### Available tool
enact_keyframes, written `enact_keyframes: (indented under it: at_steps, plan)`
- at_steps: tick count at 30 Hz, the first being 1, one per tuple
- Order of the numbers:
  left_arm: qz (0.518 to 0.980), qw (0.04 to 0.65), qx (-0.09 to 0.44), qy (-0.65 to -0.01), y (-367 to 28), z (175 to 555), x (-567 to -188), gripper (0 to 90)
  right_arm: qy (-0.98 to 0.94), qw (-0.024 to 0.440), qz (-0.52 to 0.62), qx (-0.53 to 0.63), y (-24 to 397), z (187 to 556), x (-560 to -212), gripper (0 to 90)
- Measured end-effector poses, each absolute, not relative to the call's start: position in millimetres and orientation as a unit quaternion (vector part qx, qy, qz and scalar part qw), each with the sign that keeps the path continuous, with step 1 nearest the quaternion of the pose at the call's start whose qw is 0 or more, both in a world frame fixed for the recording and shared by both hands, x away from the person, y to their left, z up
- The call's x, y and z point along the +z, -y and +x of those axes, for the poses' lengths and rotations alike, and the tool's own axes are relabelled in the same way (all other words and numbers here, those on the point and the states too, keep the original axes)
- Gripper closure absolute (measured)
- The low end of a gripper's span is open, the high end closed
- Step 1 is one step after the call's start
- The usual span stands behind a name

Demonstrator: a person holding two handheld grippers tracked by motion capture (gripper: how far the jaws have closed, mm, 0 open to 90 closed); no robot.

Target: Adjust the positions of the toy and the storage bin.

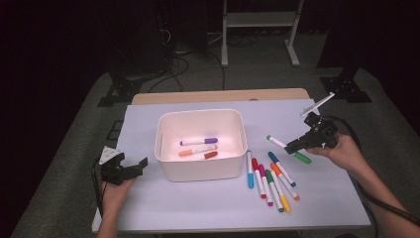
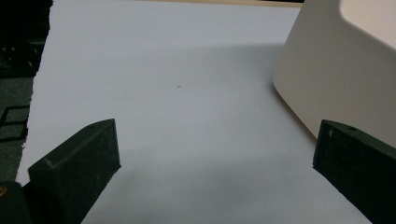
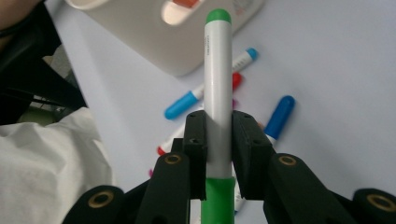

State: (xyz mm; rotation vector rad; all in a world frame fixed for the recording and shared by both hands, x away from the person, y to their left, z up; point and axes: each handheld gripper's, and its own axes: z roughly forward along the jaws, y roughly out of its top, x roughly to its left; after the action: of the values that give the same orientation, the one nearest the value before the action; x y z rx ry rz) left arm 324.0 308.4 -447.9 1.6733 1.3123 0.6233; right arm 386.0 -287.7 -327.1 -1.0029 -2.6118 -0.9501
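The right gripper [image 1: 293, 145] has its fingers [image 3: 195, 140] clenched on the green marker [image 1: 289, 149], pinching the white barrel just above the green cap, and the marker is up off the bench [image 1: 148, 208], hanging slantwise in the air to the right of the white bin [image 1: 200, 171]. In the right gripper view the marker stands straight up between the two black pads, green tip at the top. Below it, a loose row of markers [image 1: 270, 181] lies on the bench just right of the bin: blue, red, pink, green, yellow, orange. Inside the bin, three markers [image 1: 199, 148] lie flat, purple, orange and red. Over on the other side, the left gripper [image 1: 130, 169] sits low beside the bin's left wall, fingers [image 2: 77, 170] released and spread wide, bare bench between them.
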Motion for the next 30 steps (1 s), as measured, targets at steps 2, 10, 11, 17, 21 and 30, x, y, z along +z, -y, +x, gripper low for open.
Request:
enact_keyframes:
  at_steps: [2,10,11,17,21,30]
  plan:
    - [0.675,0.447,0.252,-0.530,-308.4,323.8,-447.6,0.0,0.882,0.093,-0.330,-0.323,283.6,383.9,-318.4,75.4]
    - [0.673,0.448,0.251,-0.533,-308.4,324.1,-447.9,0.0,0.889,0.103,-0.287,-0.342,259.1,378.0,-280.3,75.4]
    - [0.671,0.449,0.251,-0.534,-308.3,324.1,-448.1,0.0,0.889,0.106,-0.285,-0.343,256.6,377.8,-277.8,75.4]
    - [0.675,0.447,0.251,-0.530,-308.2,324.4,-447.9,0.0,0.896,0.110,-0.258,-0.345,234.9,378.5,-262.9,75.4]
    - [0.675,0.448,0.250,-0.530,-308.1,324.7,-448.0,0.0,0.899,0.113,-0.243,-0.346,219.4,379.2,-252.5,75.4]
    - [0.673,0.448,0.249,-0.532,-308.5,325.1,-448.5,0.0,0.909,0.123,-0.211,-0.337,185.2,383.9,-240.4,75.4]
